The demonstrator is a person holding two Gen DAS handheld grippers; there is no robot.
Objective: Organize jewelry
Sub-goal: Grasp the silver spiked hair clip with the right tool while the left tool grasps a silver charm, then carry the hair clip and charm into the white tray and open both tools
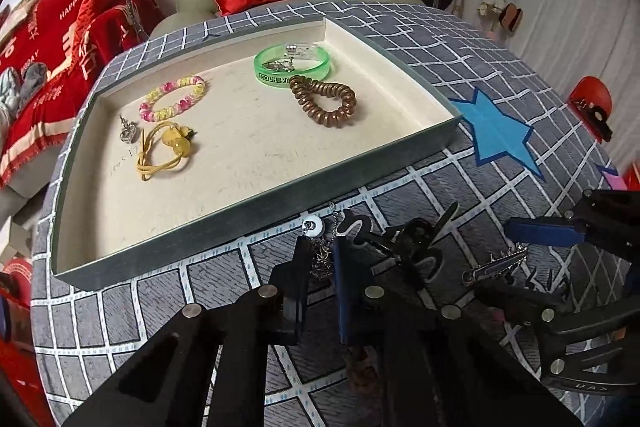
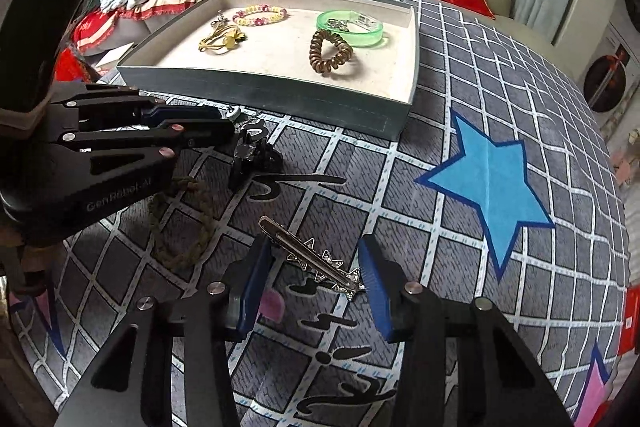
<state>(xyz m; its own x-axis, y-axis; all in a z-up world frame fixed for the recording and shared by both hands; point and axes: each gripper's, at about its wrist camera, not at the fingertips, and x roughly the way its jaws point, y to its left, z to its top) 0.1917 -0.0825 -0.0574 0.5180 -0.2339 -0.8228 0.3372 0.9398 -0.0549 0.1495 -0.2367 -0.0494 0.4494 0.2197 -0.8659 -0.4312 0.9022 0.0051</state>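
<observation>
A chain pendant (image 1: 320,255) is being clenched by the left gripper (image 1: 320,267); the star hair clip (image 2: 316,259) is being straddled by the right gripper's (image 2: 316,291) unclosed jaws, so it could be skidded across the table (image 2: 440,107).

A: Any writing you can read here?

B: A little. The red blanket (image 1: 60,39) over the sofa has white letters: "HAPPY" is clear in the left wrist view, and farther down part of a word ending in "DAY". The big white characters on it I cannot make out.

A: Anything on the tools?

B: The left gripper (image 2: 224,133) has "GenRobot.AI" printed on its black body, seen from the right wrist view.

A: The green bangle (image 1: 292,65)?

B: It has dark print along its band, too small to read.

A: And the tray (image 1: 256,195)?

B: Faint pencil-like marks on its floor near the yellow cord, not legible.
</observation>
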